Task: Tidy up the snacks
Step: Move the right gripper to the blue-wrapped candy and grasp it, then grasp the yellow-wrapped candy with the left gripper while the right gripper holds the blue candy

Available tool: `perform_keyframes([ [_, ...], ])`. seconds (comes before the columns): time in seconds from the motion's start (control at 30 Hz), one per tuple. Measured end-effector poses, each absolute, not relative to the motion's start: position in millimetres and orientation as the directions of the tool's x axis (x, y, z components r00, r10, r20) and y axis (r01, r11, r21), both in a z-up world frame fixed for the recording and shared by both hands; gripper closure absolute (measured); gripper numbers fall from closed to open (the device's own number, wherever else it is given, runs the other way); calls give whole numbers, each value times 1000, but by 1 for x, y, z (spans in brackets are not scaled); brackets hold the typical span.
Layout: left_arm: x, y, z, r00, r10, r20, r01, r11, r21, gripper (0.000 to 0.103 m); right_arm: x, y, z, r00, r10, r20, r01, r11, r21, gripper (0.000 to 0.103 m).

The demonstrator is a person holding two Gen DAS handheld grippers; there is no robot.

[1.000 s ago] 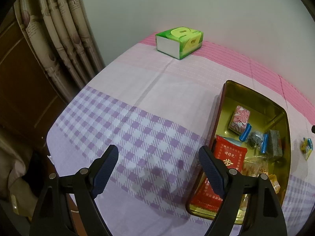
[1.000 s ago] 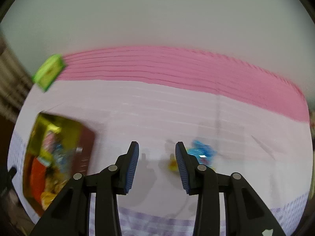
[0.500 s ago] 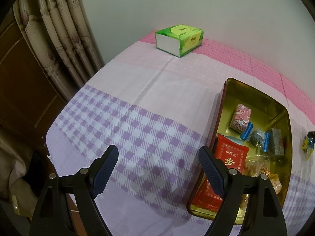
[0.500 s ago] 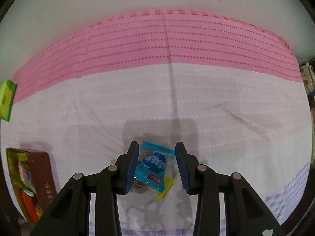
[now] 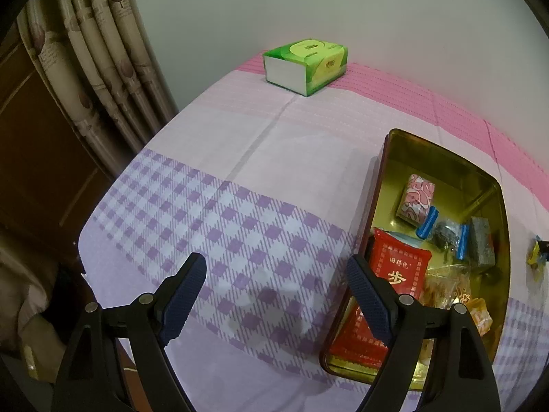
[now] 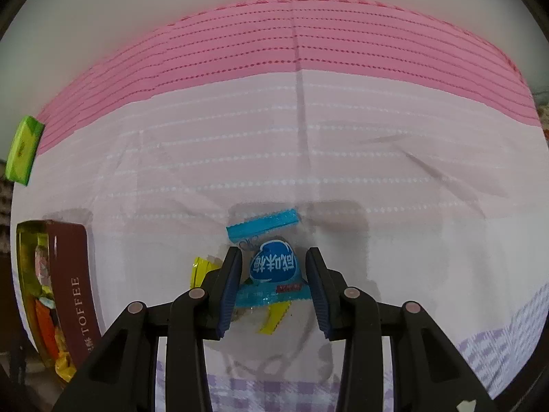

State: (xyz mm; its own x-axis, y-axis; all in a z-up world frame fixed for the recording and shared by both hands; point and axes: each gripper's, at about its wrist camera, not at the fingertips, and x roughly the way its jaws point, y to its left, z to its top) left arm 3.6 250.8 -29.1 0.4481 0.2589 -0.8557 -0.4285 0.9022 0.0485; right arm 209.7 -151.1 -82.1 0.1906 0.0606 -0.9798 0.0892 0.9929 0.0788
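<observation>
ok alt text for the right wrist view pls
The right claw points down at a blue candy packet lying between its open fingers on a pink and white tablecloth, beside a yellow wrapper. A brown toffee tin of snacks sits at the left edge.

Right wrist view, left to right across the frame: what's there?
Green tissue box at the left edge → toffee tin holding snacks → yellow-wrapped candy → blue-wrapped candy, lying between the open fingers of the right gripper → bare tablecloth.
</observation>
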Motion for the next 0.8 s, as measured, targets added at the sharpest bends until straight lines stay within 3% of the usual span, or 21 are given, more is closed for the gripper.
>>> perform_keyframes([
  [0.17,4,250,-29,447,263,-855,-427,903,54,19,208,-163,-85,244,77,-967,48,995,91,73],
  [0.6,5,239,-22,471,268,-840,-395,916,71,19,147,-150,-86,309,157,-938,9,986,168,74],
  [0.8,3,222,-7,538,274,-797,-376,924,65,19,121,-134,-83,404,87,-911,-112,993,45,75],
])
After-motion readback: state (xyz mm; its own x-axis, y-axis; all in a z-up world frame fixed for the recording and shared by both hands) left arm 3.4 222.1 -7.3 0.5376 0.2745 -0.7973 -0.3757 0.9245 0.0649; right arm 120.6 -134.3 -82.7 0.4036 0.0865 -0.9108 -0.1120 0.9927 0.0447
